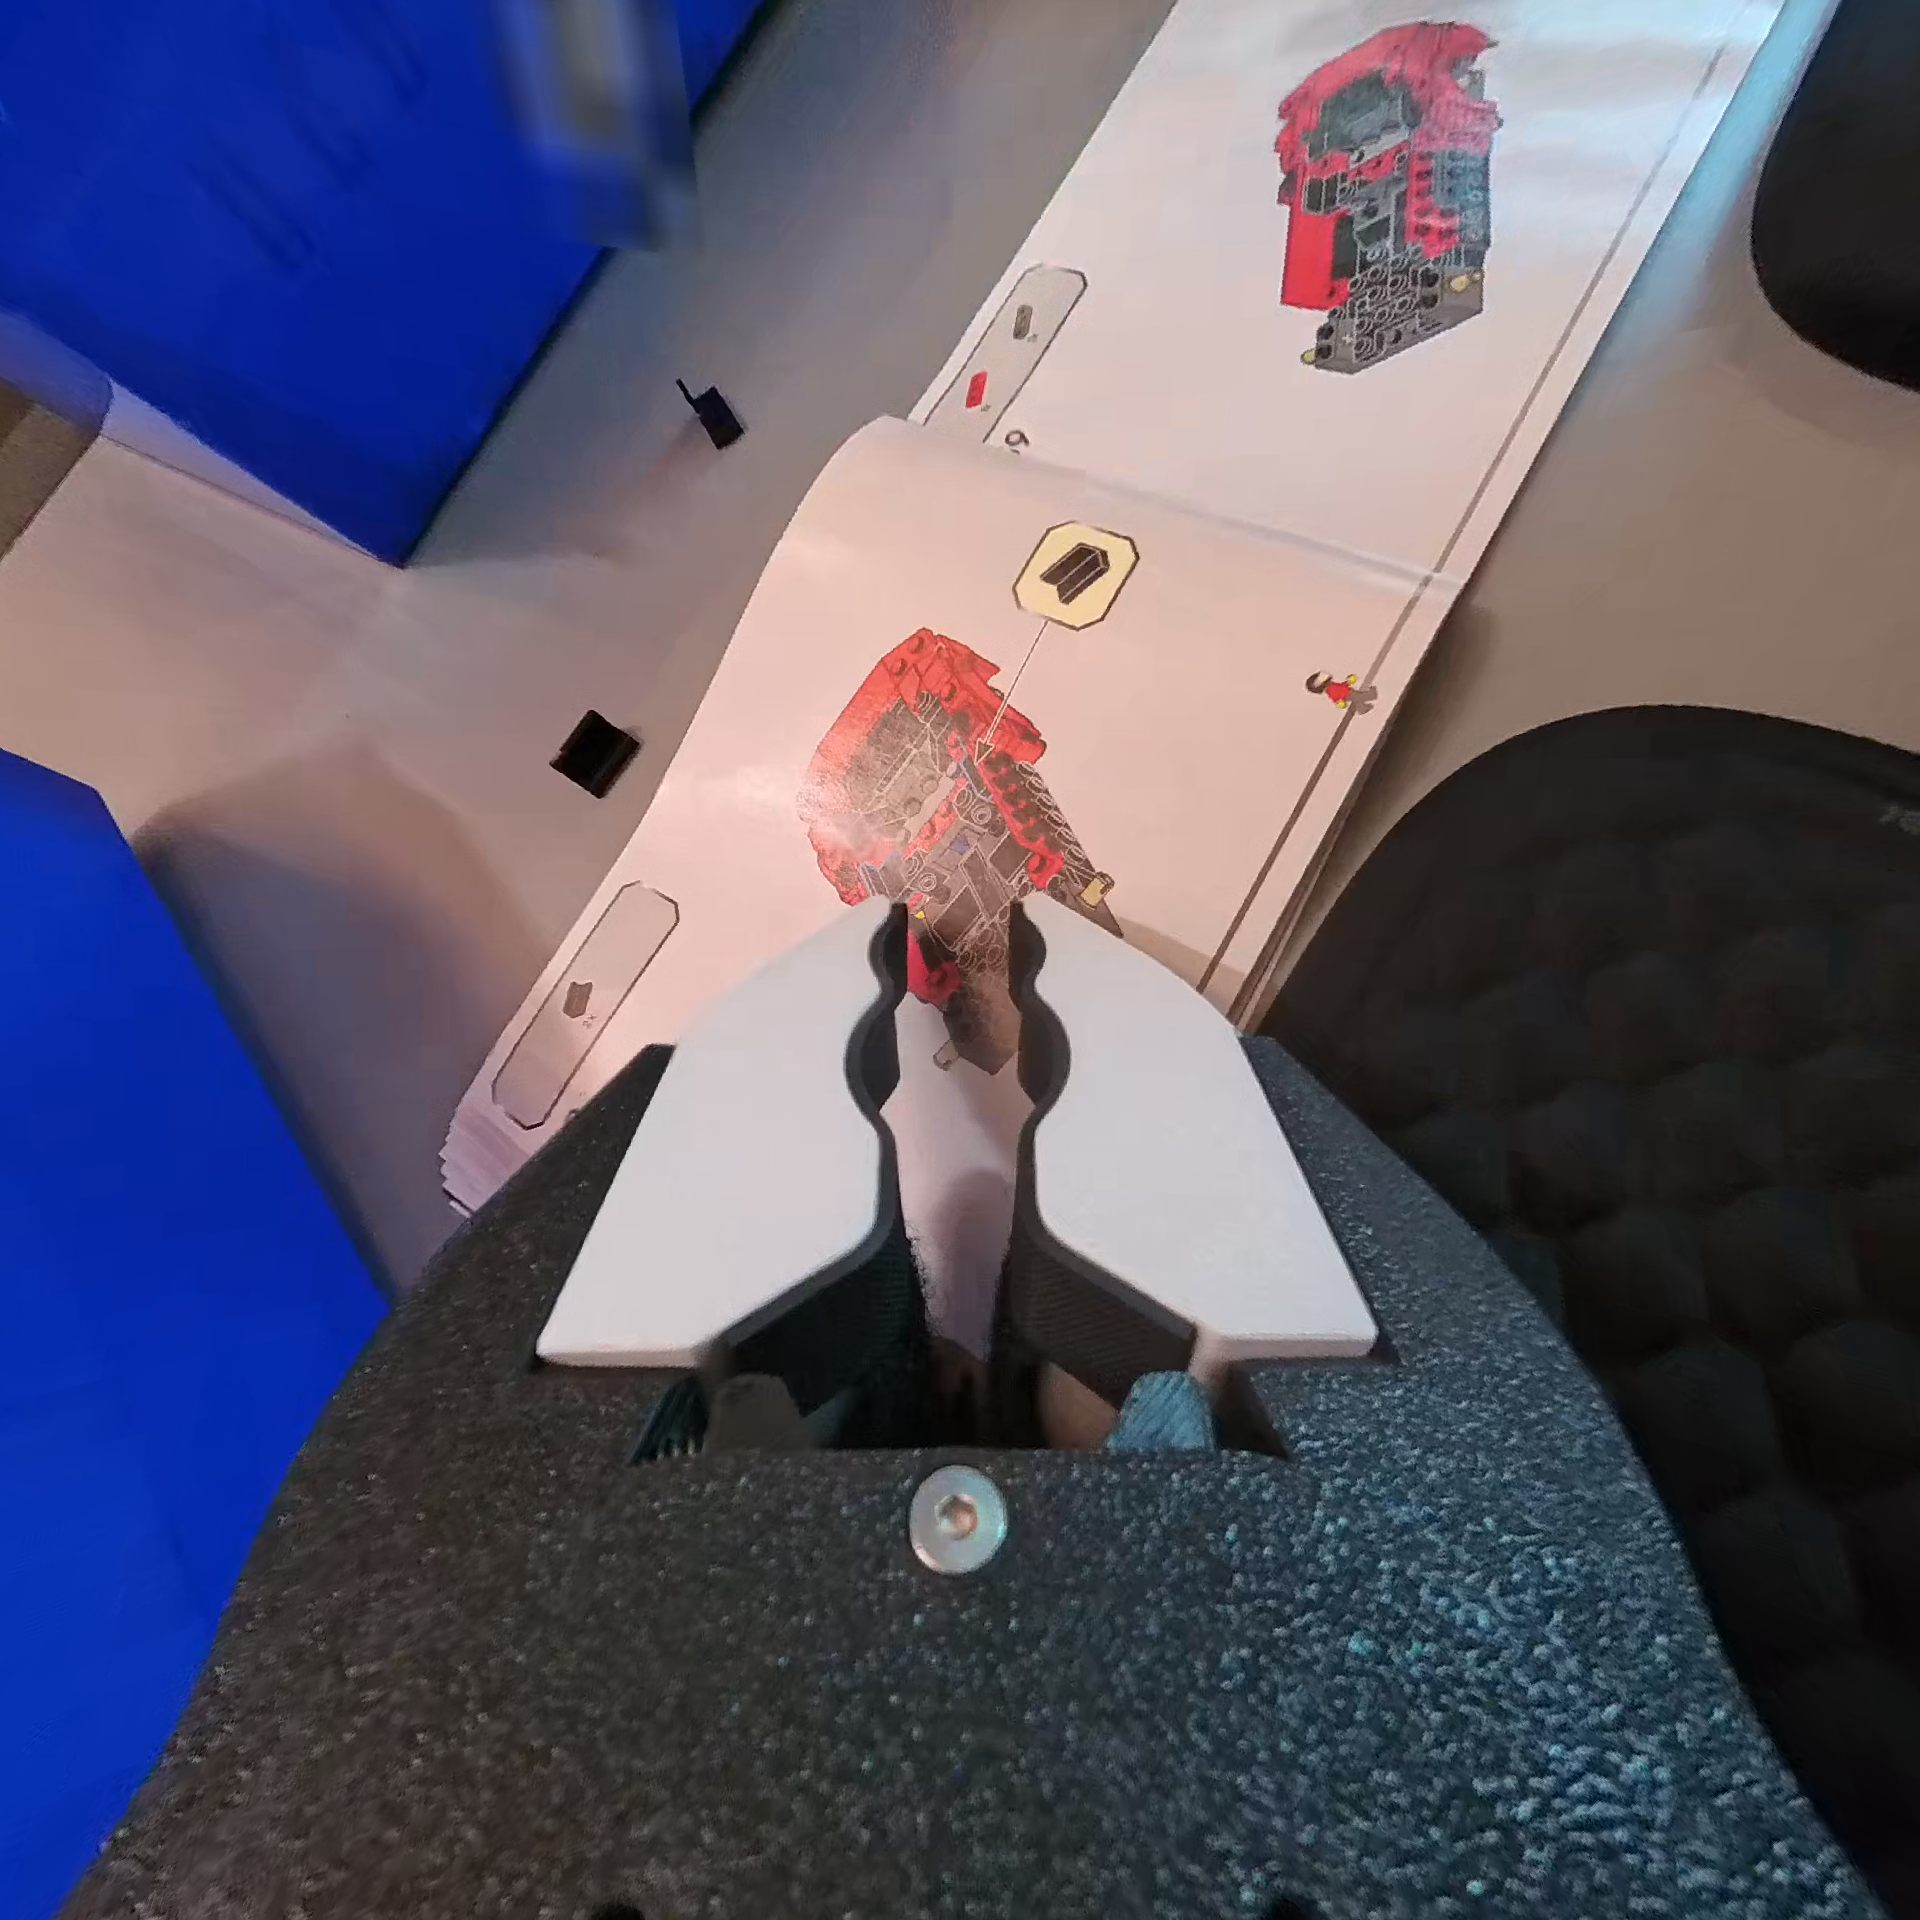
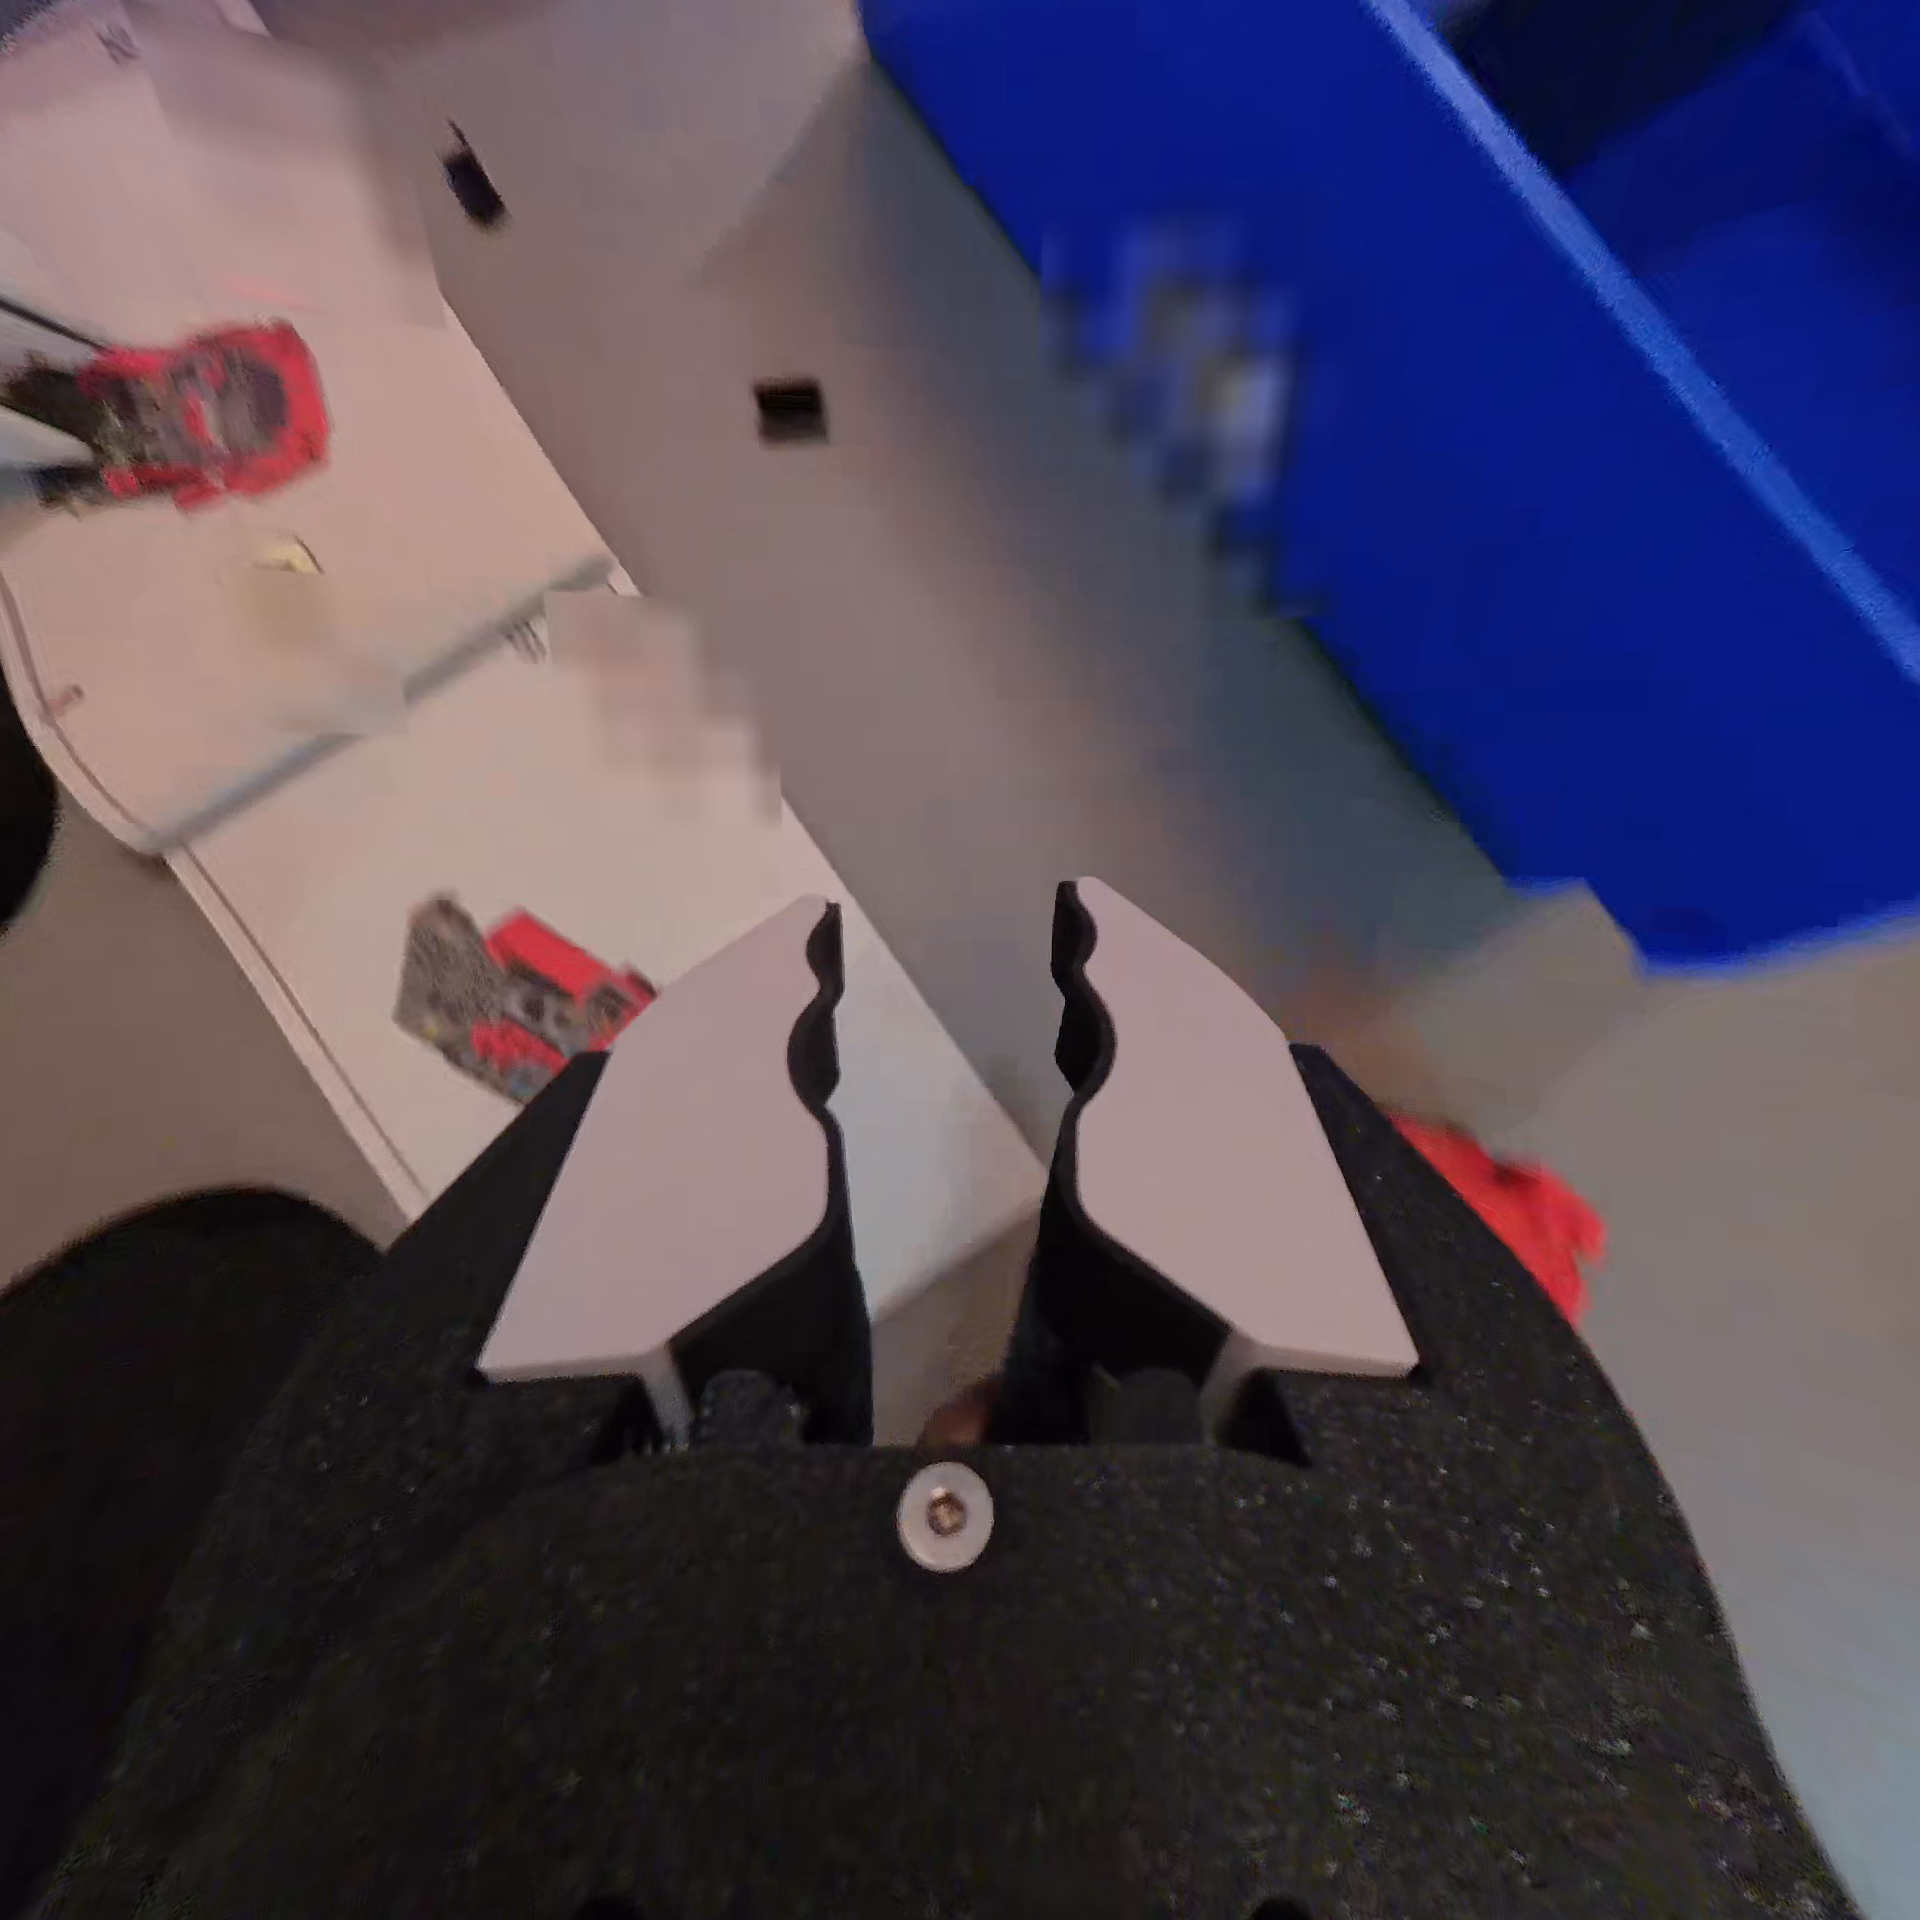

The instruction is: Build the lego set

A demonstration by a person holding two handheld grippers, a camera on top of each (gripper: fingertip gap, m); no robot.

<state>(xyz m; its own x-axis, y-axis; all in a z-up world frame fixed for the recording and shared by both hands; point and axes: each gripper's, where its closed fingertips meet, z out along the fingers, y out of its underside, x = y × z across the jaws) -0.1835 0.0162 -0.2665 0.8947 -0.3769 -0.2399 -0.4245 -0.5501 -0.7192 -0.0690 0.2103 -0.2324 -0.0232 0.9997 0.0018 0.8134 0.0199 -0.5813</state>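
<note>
The left gripper (image 1: 954,920) hovers over the open instruction booklet (image 1: 1195,499), jaws slightly apart, empty. Two black lego pieces (image 1: 594,752) lie left of the booklet. The right gripper (image 2: 943,914), jaws apart, hangs at the booklet's edge; red lego pieces (image 2: 1507,1216) lie right of it.

Left gripper (image 1: 954,920) fingers narrowly parted, nothing between; right gripper (image 2: 943,914) fingers wider apart, empty

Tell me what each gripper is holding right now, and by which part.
Nothing. The left gripper hovers over the open paper instruction booklet with jaws slightly apart and empty; the right gripper is open and empty too.
</note>
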